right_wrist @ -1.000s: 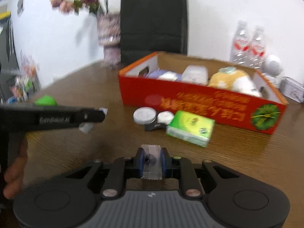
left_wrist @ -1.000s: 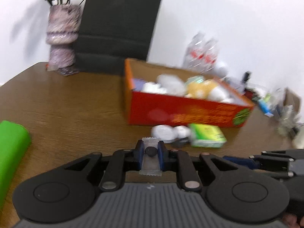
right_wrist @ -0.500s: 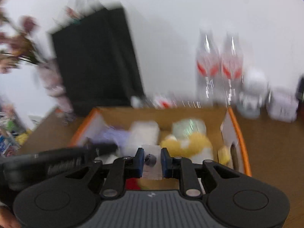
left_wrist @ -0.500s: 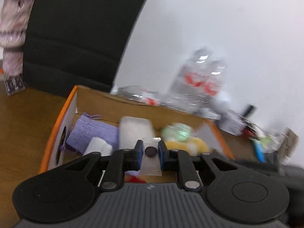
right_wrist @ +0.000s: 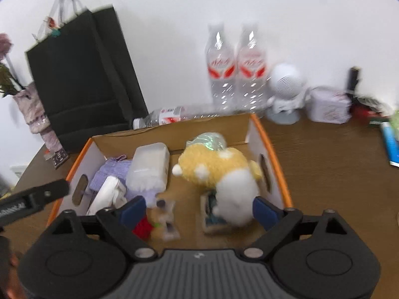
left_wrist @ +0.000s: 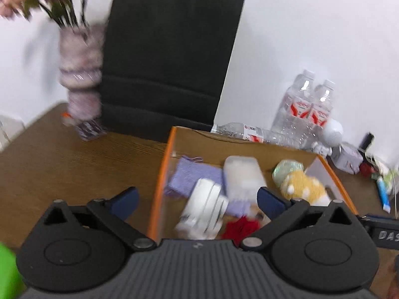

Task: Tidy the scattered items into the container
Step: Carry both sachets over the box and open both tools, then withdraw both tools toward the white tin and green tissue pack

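Observation:
The orange cardboard box (left_wrist: 162,174) (right_wrist: 279,174) lies under both grippers. It holds a purple cloth (left_wrist: 192,174), a clear plastic case (right_wrist: 149,167), a yellow and white plush (right_wrist: 219,169), a white item (left_wrist: 204,206) and a red item (left_wrist: 239,226). A small clear packet (right_wrist: 167,211) lies on the box floor below my right gripper. My left gripper (left_wrist: 197,199) is open and empty over the box's left side. My right gripper (right_wrist: 199,209) is open and empty over the box's middle.
A black paper bag (left_wrist: 169,62) and a vase with flowers (left_wrist: 79,82) stand behind the box. Water bottles (right_wrist: 234,72), a white round gadget (right_wrist: 286,92) and small clutter stand at the back right. A green object (left_wrist: 7,271) shows at the left edge.
Both grippers held small clear packets shut between their fingers while moving from the table to over the box. Now both are open and the packets have left them.

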The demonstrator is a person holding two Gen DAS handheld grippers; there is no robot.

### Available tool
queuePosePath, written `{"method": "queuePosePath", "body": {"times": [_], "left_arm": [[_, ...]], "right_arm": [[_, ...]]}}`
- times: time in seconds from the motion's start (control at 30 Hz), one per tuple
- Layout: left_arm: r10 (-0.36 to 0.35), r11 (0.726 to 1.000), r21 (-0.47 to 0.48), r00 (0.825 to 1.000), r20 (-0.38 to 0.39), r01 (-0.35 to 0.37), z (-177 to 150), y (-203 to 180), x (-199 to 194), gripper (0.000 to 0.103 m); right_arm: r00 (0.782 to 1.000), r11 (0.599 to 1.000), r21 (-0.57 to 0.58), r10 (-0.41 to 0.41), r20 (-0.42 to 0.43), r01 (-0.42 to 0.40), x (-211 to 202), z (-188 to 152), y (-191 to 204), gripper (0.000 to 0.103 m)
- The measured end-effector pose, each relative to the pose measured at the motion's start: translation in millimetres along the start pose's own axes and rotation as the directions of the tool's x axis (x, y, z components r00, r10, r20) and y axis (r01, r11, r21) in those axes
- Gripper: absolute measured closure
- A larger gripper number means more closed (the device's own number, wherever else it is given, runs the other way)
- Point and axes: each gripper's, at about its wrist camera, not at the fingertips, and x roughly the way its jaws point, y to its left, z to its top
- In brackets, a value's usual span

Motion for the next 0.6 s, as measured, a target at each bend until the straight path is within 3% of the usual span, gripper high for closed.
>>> {"method": "queuePosePath", "body": {"times": [0.1, 0.3, 0.6], "left_arm": [[0.038, 0.998, 0.045, 0.998, 0.040, -0.039, -36.7, 10.1, -32.3, 0.000], [0.065, 0.992, 0.107, 0.998, 0.021, -0.067, -98.6, 13.8, -72.7, 0.000], [0.033, 0.993, 0.118, 0.999, -0.033, -0.029, -166.2, 14.3, -98.1, 0.000]], "right_arm": [[0.998, 0.999, 0.005, -0.035, 0.050, 0.035, -26.5, -46.4, -2.0, 0.000], [1.000, 0.998, -0.059, -0.005, 0.009, 0.005, -48.9, -128.1, 9.7, 0.000], [0.997, 0.996, -0.089, -0.013, 0.077, 0.020, -73.3, -177.9, 26.1, 0.000]]}}
